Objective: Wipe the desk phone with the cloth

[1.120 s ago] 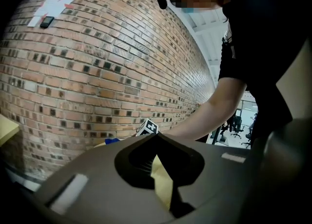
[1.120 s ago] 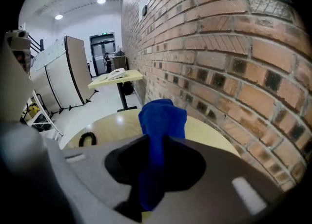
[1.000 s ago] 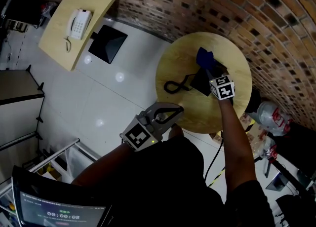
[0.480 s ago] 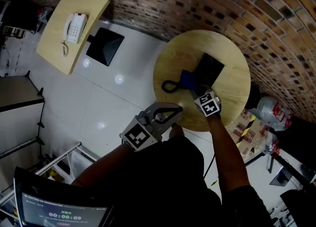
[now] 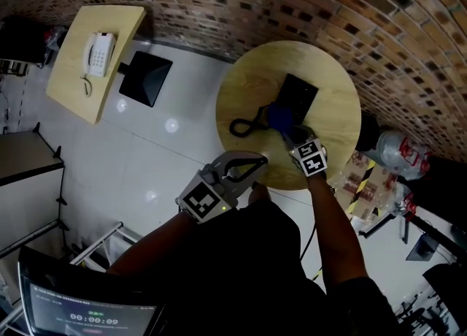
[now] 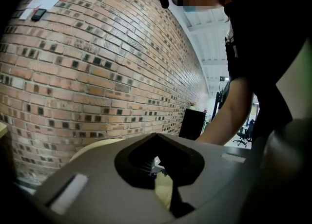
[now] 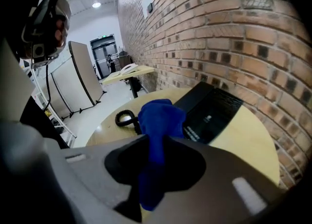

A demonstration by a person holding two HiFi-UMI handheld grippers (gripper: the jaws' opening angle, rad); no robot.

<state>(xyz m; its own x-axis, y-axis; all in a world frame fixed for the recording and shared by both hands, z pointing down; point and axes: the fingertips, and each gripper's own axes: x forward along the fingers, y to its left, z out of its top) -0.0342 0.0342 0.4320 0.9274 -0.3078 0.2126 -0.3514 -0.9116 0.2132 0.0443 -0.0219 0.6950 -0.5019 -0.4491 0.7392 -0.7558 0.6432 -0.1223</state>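
A black desk phone (image 5: 300,96) lies on the round wooden table (image 5: 248,79), its coiled cord (image 5: 244,127) trailing off to the left. My right gripper (image 5: 289,132) is shut on a blue cloth (image 5: 279,116), which rests against the phone's near left edge. In the right gripper view the blue cloth (image 7: 158,118) hangs bunched between the jaws, in front of the phone (image 7: 214,113) and the cord (image 7: 124,118). My left gripper (image 5: 258,161) is held back by my body, off the table's near edge, shut and holding nothing.
A brick wall (image 5: 306,6) curves behind the round table. At far left a rectangular wooden table (image 5: 69,90) carries a white phone (image 5: 97,53), with a black square base (image 5: 146,79) beside it. Bags and clutter (image 5: 398,163) lie on the floor at right.
My right gripper has drawn the blue cloth across the phone, from its far end to its near left edge by the cord. The left gripper has stayed where it was.
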